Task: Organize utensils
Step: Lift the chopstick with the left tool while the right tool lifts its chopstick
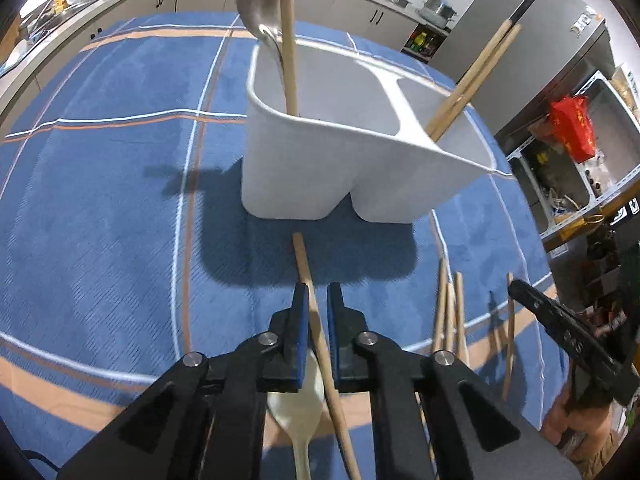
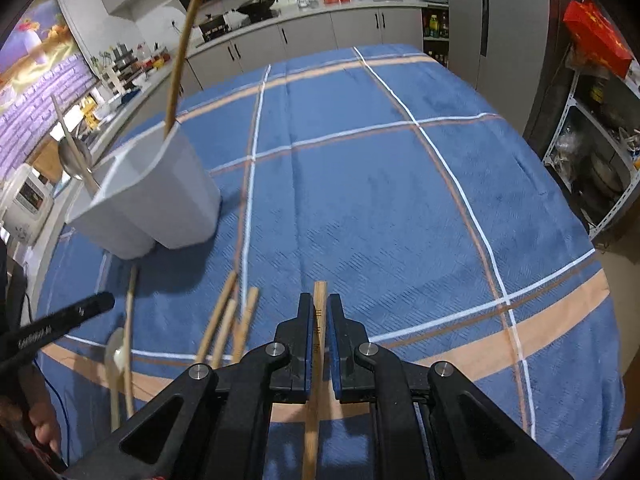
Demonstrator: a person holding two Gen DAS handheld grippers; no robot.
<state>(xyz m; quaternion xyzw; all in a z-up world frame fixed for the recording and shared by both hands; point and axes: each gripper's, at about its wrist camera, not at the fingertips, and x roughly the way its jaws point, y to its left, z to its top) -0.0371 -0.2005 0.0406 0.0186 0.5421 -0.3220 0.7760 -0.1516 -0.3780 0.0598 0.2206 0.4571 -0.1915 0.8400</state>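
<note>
I take the white two-compartment plastic utensil holder [image 1: 328,168] as my landmark; it stands upright on the blue plaid tablecloth [image 1: 120,200].

Left gripper [image 1: 318,296]: I read its jaws as nearly together, with a thin gap on each side of a long wooden-handled utensil [image 1: 304,256] that runs between the blue pads. I cannot confirm the pads press on it, and I cannot tell whether it is lifted or lying on the cloth. The handle's free end points at the holder's near wall and stops just short of it. A pale cream spoon [image 1: 300,400] lies under the gripper body, on the side away from the holder.

Right gripper [image 2: 319,300]: its jaws are drawn in around a single light wooden chopstick [image 2: 320,296], which passes lengthwise between the pads; its printed tip protrudes just past the fingertips. I see narrow gaps at the pads, so I cannot tell whether it is clamped. This gripper sits well to the right of the holder.

Contents of the holder: a metal ladle [image 1: 260,4] with a wooden handle leans in the left compartment; a pair of wooden chopsticks [image 1: 472,76] leans in the right compartment.

Between the holder and the right gripper, three loose wooden chopsticks [image 2: 228,324] lie on the cloth, near the holder's front.
</note>
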